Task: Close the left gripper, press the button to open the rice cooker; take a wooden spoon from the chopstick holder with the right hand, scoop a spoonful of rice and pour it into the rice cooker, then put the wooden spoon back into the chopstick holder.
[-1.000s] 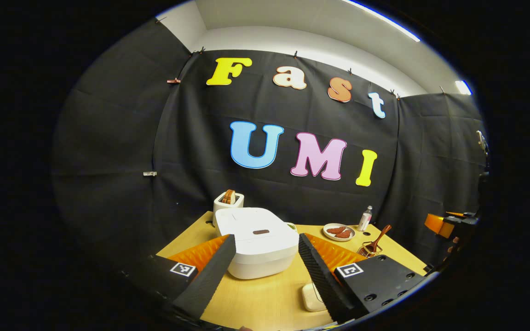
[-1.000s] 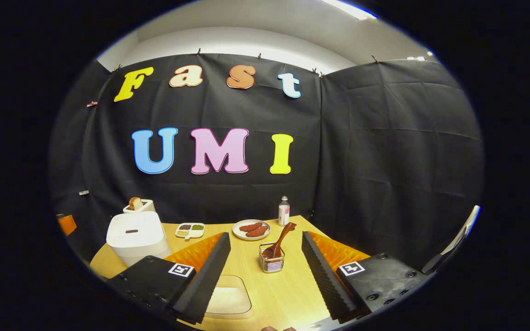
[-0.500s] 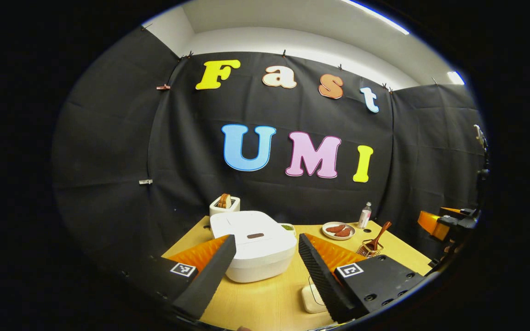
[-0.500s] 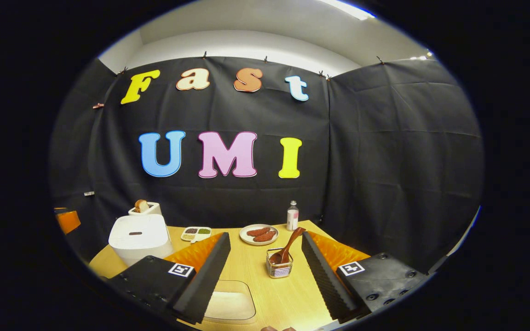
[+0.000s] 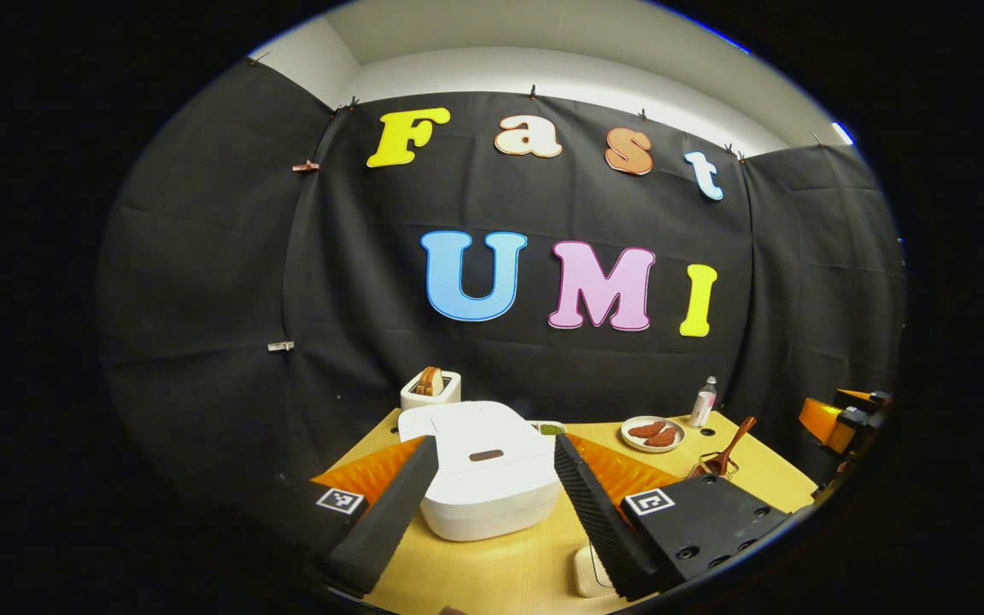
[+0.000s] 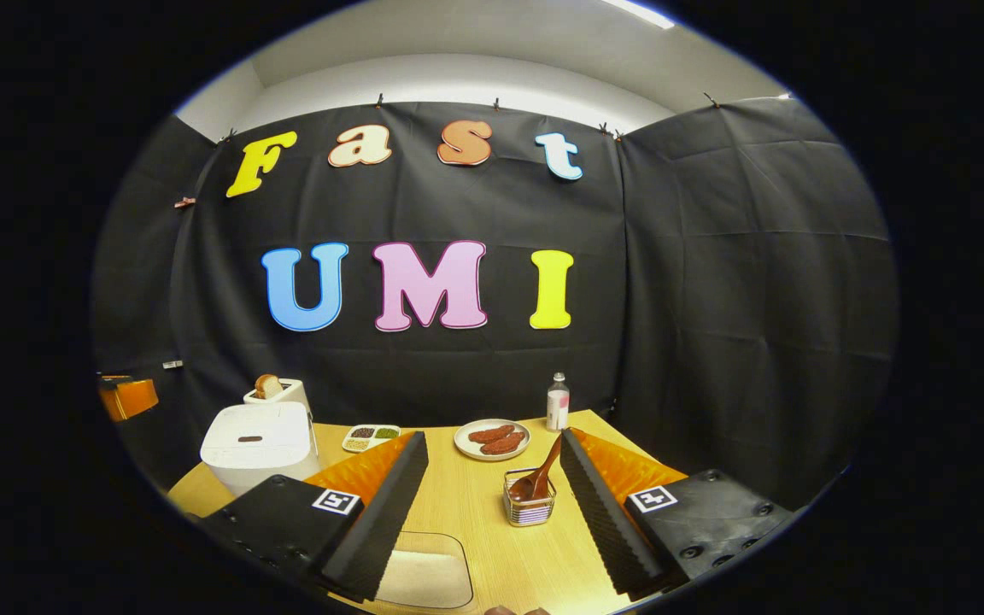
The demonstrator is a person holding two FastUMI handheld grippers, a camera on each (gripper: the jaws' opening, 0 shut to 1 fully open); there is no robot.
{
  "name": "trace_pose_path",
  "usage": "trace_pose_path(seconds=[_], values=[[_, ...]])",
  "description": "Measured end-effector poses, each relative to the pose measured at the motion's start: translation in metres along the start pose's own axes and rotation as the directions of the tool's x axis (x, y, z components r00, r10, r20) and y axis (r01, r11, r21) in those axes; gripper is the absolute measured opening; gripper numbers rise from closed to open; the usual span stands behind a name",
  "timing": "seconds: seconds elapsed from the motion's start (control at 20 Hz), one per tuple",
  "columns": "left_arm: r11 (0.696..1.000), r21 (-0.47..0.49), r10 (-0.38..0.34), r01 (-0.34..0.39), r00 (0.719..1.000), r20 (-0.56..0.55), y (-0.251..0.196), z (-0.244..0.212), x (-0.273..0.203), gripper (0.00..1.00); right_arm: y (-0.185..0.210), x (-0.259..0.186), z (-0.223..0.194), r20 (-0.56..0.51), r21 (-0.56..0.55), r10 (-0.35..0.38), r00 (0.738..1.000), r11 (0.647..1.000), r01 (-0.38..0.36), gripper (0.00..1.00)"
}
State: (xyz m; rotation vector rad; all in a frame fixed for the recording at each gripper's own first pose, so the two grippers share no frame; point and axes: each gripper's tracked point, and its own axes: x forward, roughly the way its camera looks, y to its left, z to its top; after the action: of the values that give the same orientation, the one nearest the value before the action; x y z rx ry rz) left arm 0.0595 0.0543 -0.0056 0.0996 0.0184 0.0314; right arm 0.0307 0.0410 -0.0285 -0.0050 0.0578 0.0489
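The white rice cooker (image 5: 483, 478) sits shut on the wooden table (image 5: 492, 576), its brown lid button (image 5: 485, 455) facing up. My left gripper (image 5: 494, 441) is open, a little short of the cooker, and its fingers frame the cooker. The wooden spoon (image 6: 541, 472) leans in the wire chopstick holder (image 6: 530, 506), just left of my right finger (image 6: 599, 504). My right gripper (image 6: 493, 434) is open and holds nothing. A shallow tray of rice (image 6: 424, 574) lies near the table's front edge. From the right gripper view the cooker (image 6: 257, 437) stands at the far left.
A toaster with bread (image 5: 430, 389) stands behind the cooker. A plate of sausages (image 6: 492, 438), a small bottle (image 6: 557, 401) and a divided dish of grains (image 6: 370, 436) line the back of the table. The other gripper (image 5: 838, 418) hovers at the right.
Both views have swung slightly left. The cooker now sits centred between the left fingers, and the chopstick holder has drifted toward my right finger. Both grippers stay open.
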Motion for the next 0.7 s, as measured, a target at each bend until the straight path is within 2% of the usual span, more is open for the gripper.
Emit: trace_pose_path(seconds=[0.2, 0.3, 0.35, 0.5, 0.55, 0.7], values=[[1.000, -0.005, 0.007, -0.007, 1.000, 0.001, -0.003, 0.008, 0.025, 0.79, 0.001, 0.003, -0.002, -0.003, -0.018, 0.035, 0.999, 0.999, -0.035, 0.98], [1.000, -0.022, 0.009, -0.009, 1.000, -0.001, 0.000, 0.014, 0.044, 0.53, -0.002, 0.006, -0.005, -0.014, -0.023, 0.045, 0.999, 0.999, -0.045, 0.98], [1.000, -0.026, 0.009, -0.009, 1.000, -0.007, 0.002, 0.015, 0.054, 0.48, -0.003, 0.008, -0.006, -0.017, -0.027, 0.045, 0.999, 0.999, -0.046, 0.98], [0.997, -0.008, 0.076, -0.076, 0.996, -0.036, 0.020, 0.010, 0.086, 0.20, -0.013, 0.021, -0.012, -0.030, -0.029, 0.049, 0.998, 0.998, -0.050, 0.98], [0.998, -0.014, 0.067, -0.067, 0.996, -0.054, 0.017, 0.006, 0.096, 0.09, -0.016, 0.022, -0.015, -0.039, -0.024, 0.051, 0.998, 0.998, -0.052, 0.98], [0.997, -0.072, 0.016, -0.027, 0.989, -0.148, 0.007, -0.023, 0.129, 0.07, -0.027, 0.021, -0.027, -0.072, -0.017, 0.048, 0.996, 0.999, -0.050, 0.98]])
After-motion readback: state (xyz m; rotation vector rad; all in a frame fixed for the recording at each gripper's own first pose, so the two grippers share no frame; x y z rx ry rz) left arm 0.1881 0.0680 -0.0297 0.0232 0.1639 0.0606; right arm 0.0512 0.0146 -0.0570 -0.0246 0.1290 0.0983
